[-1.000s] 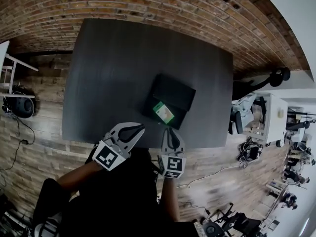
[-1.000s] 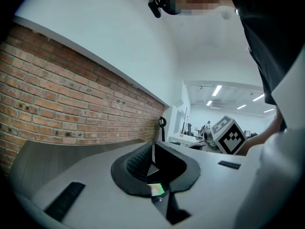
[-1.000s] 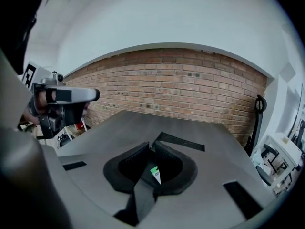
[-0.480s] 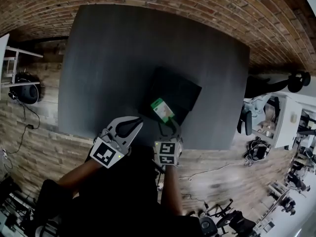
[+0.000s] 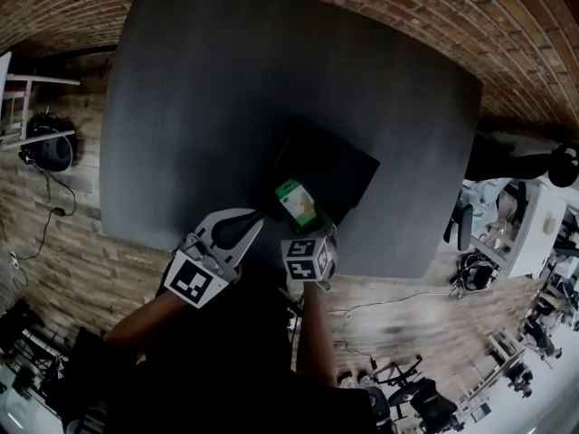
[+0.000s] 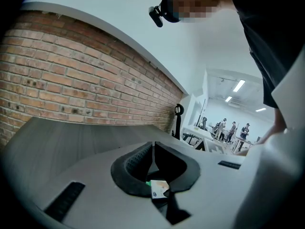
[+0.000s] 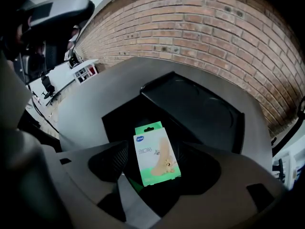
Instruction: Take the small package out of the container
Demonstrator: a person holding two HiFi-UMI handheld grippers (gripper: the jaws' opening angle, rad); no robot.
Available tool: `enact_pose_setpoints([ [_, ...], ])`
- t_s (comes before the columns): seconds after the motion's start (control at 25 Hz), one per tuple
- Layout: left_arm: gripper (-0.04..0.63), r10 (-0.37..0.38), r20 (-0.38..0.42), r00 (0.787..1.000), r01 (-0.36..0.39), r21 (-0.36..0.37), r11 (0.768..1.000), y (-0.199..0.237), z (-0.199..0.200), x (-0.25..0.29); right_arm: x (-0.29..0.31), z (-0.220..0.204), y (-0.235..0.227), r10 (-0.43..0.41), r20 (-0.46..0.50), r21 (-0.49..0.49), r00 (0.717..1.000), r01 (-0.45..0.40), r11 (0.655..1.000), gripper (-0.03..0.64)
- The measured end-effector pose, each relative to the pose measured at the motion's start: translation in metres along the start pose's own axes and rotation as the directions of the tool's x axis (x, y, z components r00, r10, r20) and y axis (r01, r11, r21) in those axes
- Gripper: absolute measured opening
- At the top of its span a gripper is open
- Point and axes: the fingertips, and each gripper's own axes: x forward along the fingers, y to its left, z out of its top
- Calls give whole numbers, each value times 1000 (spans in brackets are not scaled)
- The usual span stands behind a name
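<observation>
Grey table (image 5: 208,107) is standing against a brick wall (image 5: 54,7), with plank floor (image 5: 54,242) around it and office desks (image 5: 525,224) off to the right. Black container (image 5: 339,165) is lying open near the table's near edge, toward its right corner. Package (image 5: 296,202) is lying in the container's near half. Right gripper (image 5: 310,227) is pointing down over it; its jaws have just been opening, released, with the package between them and unpressed. Left gripper (image 5: 256,220) is hovering at the near edge, clenched on nothing.
</observation>
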Motion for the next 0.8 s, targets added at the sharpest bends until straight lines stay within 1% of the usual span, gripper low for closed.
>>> enact_pose_setpoints([
  [0.2, 43, 19, -17, 1000, -20, -39, 999, 34, -12, 20, 34, 12, -12, 30, -54, -11, 998, -31, 999, 321],
  [0.32, 43, 24, -20, 1000, -26, -59, 998, 44, -18, 28, 50, 6, -8, 52, -121, -46, 991, -58, 997, 332],
  [0.52, 43, 28, -31, 999, -30, -76, 997, 55, -24, 33, 66, 2, -8, 17, -189, -129, 982, -42, 991, 337],
  [0.8, 43, 34, -38, 999, -38, -103, 994, 67, -31, 38, 83, -1, -10, -4, -227, -182, 974, -38, 983, 339],
])
